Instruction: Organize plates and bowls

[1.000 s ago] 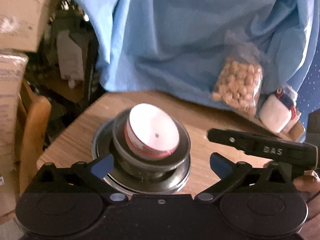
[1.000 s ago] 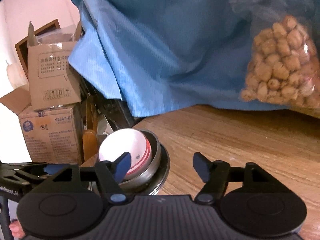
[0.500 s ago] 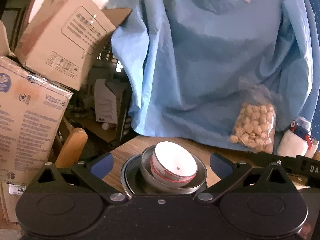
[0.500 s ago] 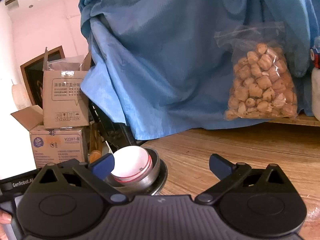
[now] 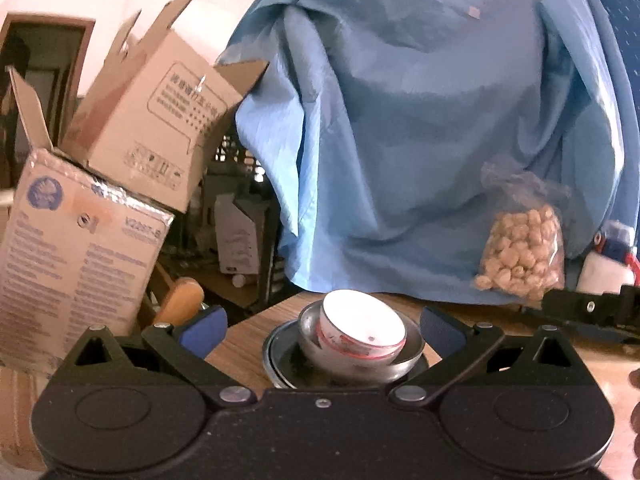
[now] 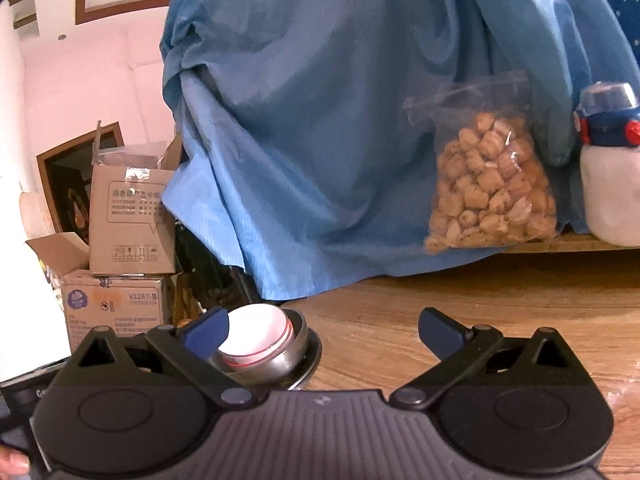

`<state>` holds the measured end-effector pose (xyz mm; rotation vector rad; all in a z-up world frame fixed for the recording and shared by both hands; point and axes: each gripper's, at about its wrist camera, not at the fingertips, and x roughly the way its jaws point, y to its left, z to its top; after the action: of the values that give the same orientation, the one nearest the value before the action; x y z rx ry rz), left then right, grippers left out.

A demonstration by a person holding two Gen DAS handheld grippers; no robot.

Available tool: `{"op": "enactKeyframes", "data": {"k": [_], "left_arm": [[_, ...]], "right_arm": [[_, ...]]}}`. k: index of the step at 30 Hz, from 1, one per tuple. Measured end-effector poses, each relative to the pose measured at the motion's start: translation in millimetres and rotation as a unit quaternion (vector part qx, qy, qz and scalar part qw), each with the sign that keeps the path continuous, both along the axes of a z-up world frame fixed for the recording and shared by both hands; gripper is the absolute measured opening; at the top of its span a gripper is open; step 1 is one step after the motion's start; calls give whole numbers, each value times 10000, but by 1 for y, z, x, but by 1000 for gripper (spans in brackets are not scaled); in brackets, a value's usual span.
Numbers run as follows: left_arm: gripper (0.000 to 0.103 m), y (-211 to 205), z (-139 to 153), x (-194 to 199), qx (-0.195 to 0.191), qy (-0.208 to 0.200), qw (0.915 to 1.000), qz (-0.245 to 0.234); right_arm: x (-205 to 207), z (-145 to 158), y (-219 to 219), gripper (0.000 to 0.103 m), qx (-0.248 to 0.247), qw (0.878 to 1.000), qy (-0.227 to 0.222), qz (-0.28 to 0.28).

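A white bowl with red stripes [image 5: 362,330] lies tilted inside a steel bowl [image 5: 396,362], which rests on a steel plate [image 5: 280,356] at the corner of the wooden table [image 6: 500,312]. My left gripper [image 5: 322,326] is open, its blue pads standing wide on either side of the stack and short of it. In the right wrist view the same stack [image 6: 260,340] sits at the lower left, partly behind the left pad. My right gripper [image 6: 322,330] is open and holds nothing; bare table lies between its pads.
A blue cloth [image 6: 340,140] hangs behind the table. A clear bag of brown nuggets [image 6: 488,188] and a white bottle with a blue cap [image 6: 610,184] stand at the back right. Cardboard boxes [image 5: 100,200] are piled left of the table edge.
Both grippers have drawn back and tilted up, so the stack sits smaller and lower in both views. The right gripper's jaws have widened. The bowls have not moved.
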<state>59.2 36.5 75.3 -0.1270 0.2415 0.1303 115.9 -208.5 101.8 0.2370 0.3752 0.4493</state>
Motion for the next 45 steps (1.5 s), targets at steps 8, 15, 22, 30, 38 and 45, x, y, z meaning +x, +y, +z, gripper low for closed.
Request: {"op": "enactKeyframes", "data": {"k": [8, 15, 22, 30, 38, 45], "left_arm": [[102, -9, -5, -15, 76, -66, 9999, -33], [102, -7, -17, -15, 40, 232, 9997, -58], [102, -4, -23, -19, -13, 350, 9994, -54], [102, -2, -26, -29, -164, 278, 9995, 17], [102, -2, -35, -48, -389, 108, 9989, 247], [102, -3, -40, -55, -367, 186, 9987, 298]], "right_arm": [[-20, -5, -1, 103, -274, 9993, -268, -55], [-24, -12, -2, 103, -226, 9995, -36, 217], [-32, -13, 1, 103, -289, 9994, -69, 169], [-47, -16, 0, 103, -425, 9990, -150, 29], [-81, -25, -2, 103, -866, 9930, -527, -605], [-98, -22, -1, 103, -972, 9907, -633, -707]]}}
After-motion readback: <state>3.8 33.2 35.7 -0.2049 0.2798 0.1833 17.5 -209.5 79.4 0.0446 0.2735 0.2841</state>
